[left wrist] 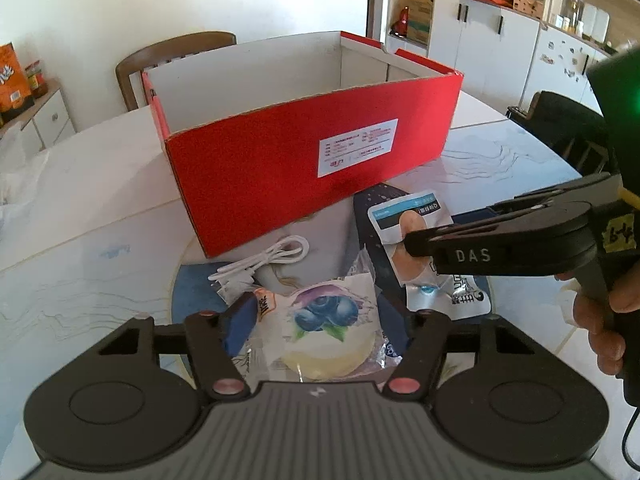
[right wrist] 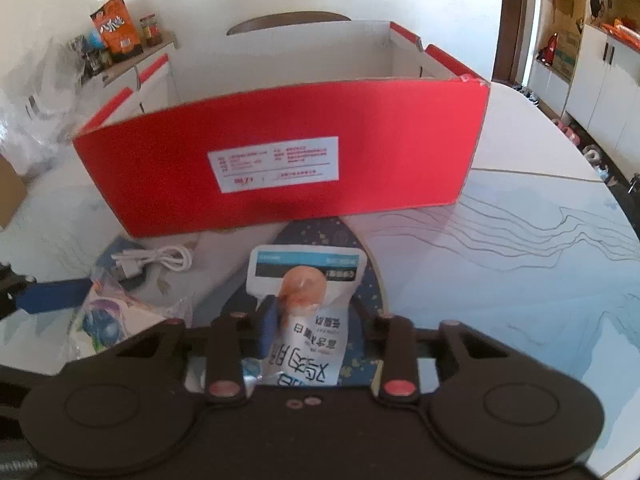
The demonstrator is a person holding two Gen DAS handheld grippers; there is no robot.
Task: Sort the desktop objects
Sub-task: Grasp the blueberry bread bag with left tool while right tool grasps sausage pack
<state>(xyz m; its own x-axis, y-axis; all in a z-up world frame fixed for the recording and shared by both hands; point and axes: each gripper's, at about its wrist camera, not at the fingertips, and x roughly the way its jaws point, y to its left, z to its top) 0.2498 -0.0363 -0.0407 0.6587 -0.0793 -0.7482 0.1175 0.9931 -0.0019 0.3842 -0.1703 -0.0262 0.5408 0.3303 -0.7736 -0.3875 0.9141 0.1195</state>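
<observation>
A red open box (left wrist: 280, 168) stands on the table, also in the right wrist view (right wrist: 280, 168). My left gripper (left wrist: 316, 320) is open around a blueberry cake packet (left wrist: 328, 328); its blue pad (left wrist: 240, 320) is beside the packet. My right gripper (right wrist: 308, 320) is shut on a white snack pouch (right wrist: 308, 280) showing a chicken leg, held just above a dark starry mat (right wrist: 360, 240). The right gripper also shows in the left wrist view (left wrist: 412, 240), with the pouch (left wrist: 412, 216). A white coiled cable (left wrist: 272, 260) lies before the box, also in the right wrist view (right wrist: 156, 260).
A wooden chair (left wrist: 168, 60) stands behind the table. A side cabinet (right wrist: 132, 68) with an orange packet and jars is at the left. White cupboards (left wrist: 500, 40) are at the right. The marble table (right wrist: 520, 260) extends to the right.
</observation>
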